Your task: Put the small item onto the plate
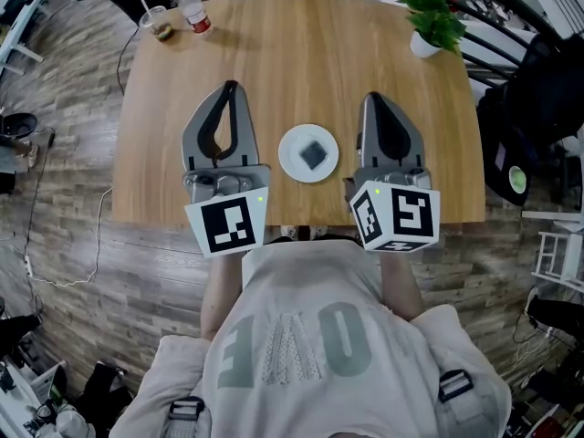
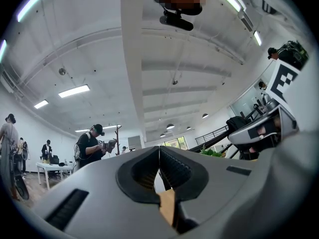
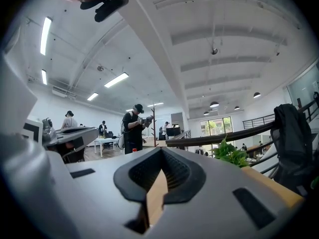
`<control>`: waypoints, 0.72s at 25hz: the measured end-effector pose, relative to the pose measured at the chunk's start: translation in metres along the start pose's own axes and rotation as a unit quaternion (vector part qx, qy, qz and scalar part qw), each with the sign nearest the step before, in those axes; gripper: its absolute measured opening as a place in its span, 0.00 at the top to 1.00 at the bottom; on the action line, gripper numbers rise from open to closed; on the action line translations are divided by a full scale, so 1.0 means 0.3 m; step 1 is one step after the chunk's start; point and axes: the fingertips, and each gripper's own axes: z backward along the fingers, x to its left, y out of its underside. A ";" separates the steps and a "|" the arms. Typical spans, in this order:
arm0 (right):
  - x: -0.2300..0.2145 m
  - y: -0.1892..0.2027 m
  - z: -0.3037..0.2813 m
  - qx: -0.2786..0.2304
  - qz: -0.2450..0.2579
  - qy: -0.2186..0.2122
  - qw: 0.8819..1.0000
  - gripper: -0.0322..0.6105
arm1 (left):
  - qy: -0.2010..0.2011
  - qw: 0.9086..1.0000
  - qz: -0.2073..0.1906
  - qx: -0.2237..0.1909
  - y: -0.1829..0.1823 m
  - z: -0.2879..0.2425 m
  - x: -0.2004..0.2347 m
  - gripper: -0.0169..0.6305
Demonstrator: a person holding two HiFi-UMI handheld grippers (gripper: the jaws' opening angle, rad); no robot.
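Note:
A small dark square item (image 1: 314,154) lies on the white plate (image 1: 294,162) in the middle of the wooden table (image 1: 301,53). My left gripper (image 1: 231,88) rests on the table to the plate's left, its jaws closed tip to tip with nothing between them. My right gripper (image 1: 372,98) lies to the plate's right, shut and empty too. In the left gripper view the left gripper (image 2: 159,149) points level across the room. The right gripper (image 3: 161,151) in its own view has its ribbed pads together.
A plastic cup (image 1: 159,24) and a red-capped bottle (image 1: 193,10) stand at the table's far left corner. A potted plant (image 1: 430,18) sits at the far right. A black chair with a bag (image 1: 529,126) is off the table's right side. Other people stand in the room behind.

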 end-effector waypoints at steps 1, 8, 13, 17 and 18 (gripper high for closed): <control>-0.005 0.001 0.001 0.001 0.000 0.001 1.000 0.92 | 0.001 1.000 0.000 0.000 -0.001 0.000 -0.004 0.96; -0.021 0.007 0.005 0.002 -0.002 0.011 1.000 0.92 | 0.005 1.000 -0.004 0.011 0.014 0.002 -0.004 0.96; -0.034 0.012 0.013 0.004 0.001 0.013 1.000 0.92 | -0.002 1.000 -0.001 0.009 0.017 0.004 0.005 0.96; -0.041 0.018 0.015 0.007 0.000 0.017 1.000 0.92 | -0.001 1.000 0.000 0.010 0.019 0.005 0.003 0.96; -0.040 0.019 0.015 0.008 0.000 0.017 1.000 0.92 | 0.000 1.000 0.000 0.009 0.019 0.005 0.003 0.96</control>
